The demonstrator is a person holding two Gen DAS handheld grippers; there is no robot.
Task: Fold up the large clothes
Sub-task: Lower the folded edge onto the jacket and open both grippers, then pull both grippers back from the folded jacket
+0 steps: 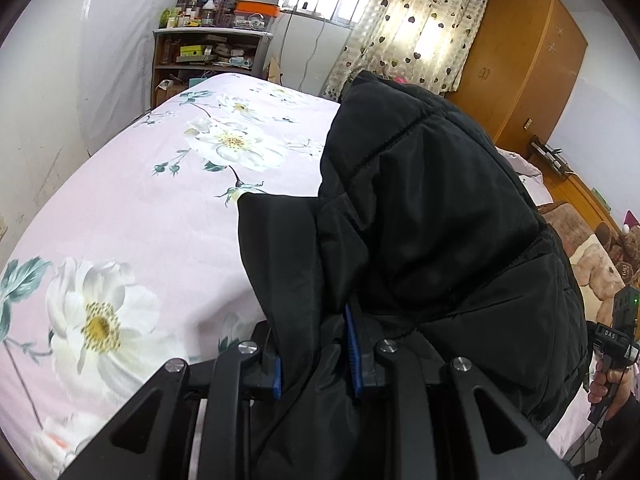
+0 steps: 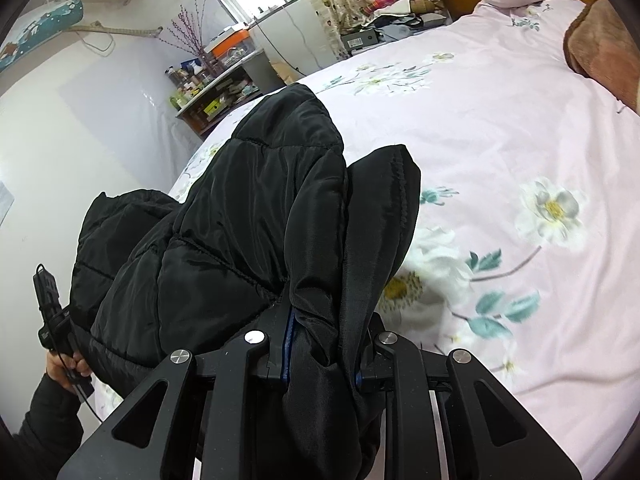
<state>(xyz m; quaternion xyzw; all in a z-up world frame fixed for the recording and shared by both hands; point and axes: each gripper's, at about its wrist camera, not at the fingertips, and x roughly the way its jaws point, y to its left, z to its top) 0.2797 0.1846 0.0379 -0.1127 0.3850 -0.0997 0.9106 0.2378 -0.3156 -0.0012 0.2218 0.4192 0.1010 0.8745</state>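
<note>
A large black quilted jacket (image 1: 432, 216) hangs lifted above the bed, bunched and draped between both grippers. My left gripper (image 1: 318, 364) is shut on a fold of its edge, fabric filling the gap between the blue pads. In the right wrist view the jacket (image 2: 240, 216) rises in front of the camera. My right gripper (image 2: 324, 354) is shut on another bunched edge of it. The other hand's gripper handle shows at the right edge of the left view (image 1: 616, 340) and at the left of the right view (image 2: 56, 320).
The bed sheet (image 1: 140, 208) is pink with white flowers, also seen in the right wrist view (image 2: 500, 128). A cluttered shelf (image 1: 208, 52) stands past the bed's far end. A wooden wardrobe (image 1: 520, 64) and a brown blanket (image 2: 600, 52) are to the right.
</note>
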